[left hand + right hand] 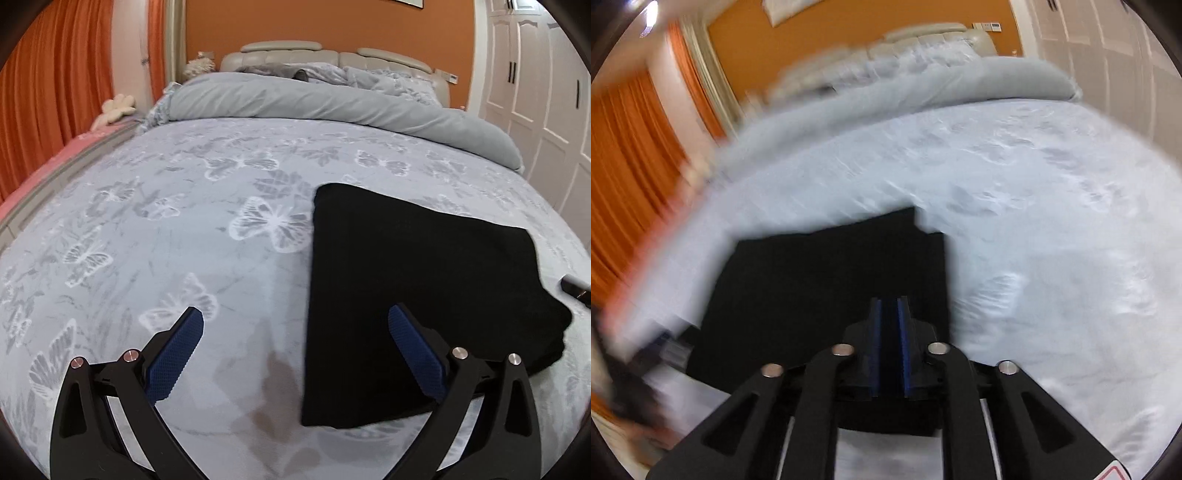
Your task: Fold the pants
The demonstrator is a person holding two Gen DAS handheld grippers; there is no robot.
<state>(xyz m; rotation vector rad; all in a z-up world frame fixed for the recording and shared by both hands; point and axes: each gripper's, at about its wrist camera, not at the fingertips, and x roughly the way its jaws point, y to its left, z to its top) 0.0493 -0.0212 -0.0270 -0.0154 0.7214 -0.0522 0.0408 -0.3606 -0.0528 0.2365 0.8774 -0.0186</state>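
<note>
The black pants [413, 295] lie folded into a flat rectangle on the bed sheet [184, 229] with its butterfly print. My left gripper [295, 325] is open and empty, held above the sheet at the pants' left edge, with its right finger over the black cloth. In the blurred right wrist view the pants [820, 280] lie flat ahead and to the left. My right gripper [889, 306] is shut, its blue pads nearly touching, over the pants' near right part; nothing shows between the pads. The tip of the right gripper [574, 288] shows at the right edge of the left wrist view.
A rolled grey duvet [332, 103] and pillows lie across the head of the bed. Orange curtains [55, 92] hang on the left and white wardrobe doors [535, 92] stand on the right. A pink ledge [74, 147] runs along the bed's left side.
</note>
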